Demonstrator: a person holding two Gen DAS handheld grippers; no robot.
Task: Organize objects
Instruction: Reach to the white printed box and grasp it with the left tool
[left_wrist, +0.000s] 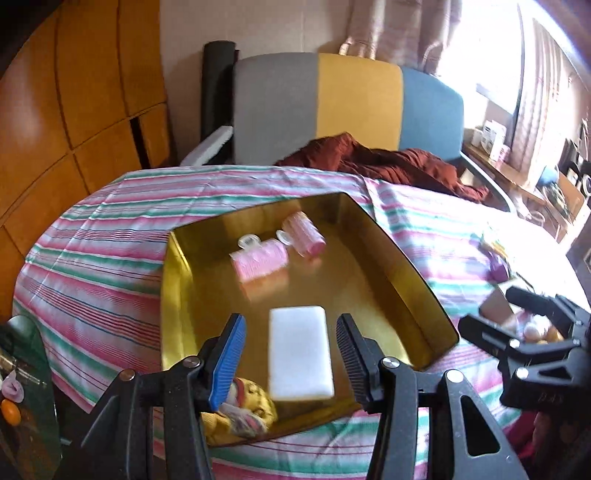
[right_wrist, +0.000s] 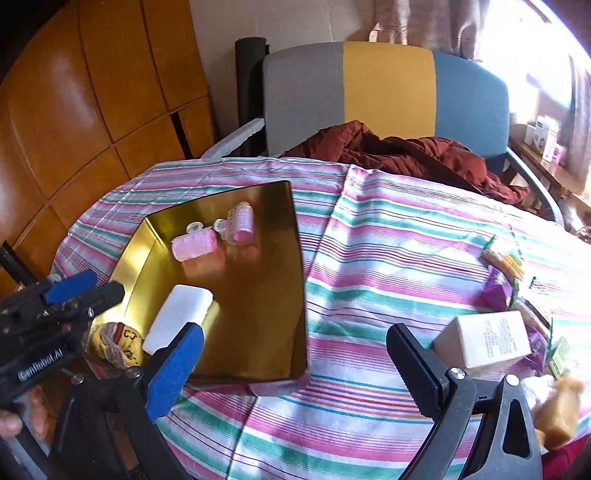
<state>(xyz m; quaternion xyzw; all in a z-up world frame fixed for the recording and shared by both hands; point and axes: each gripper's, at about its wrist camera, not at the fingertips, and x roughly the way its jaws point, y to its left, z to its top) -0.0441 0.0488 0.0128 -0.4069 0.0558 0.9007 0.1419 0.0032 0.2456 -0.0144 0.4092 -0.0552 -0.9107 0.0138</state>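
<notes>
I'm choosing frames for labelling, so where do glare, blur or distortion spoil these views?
Left wrist view: window blown out at upper right, white block in the gold tray motion-smeared. Right wrist view: glare at upper right, fisheye bends the wood panels, pink rollers soft.

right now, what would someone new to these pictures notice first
The shiny gold rectangular tin tray on the pink, green and white striped tablecloth catches the eye first; it holds two pink hair rollers, a white rectangular block and a small yellow cloth item in its near corner. Both the left gripper and right gripper hang open and empty. A cream cardboard box lies among clutter at the right.
</notes>
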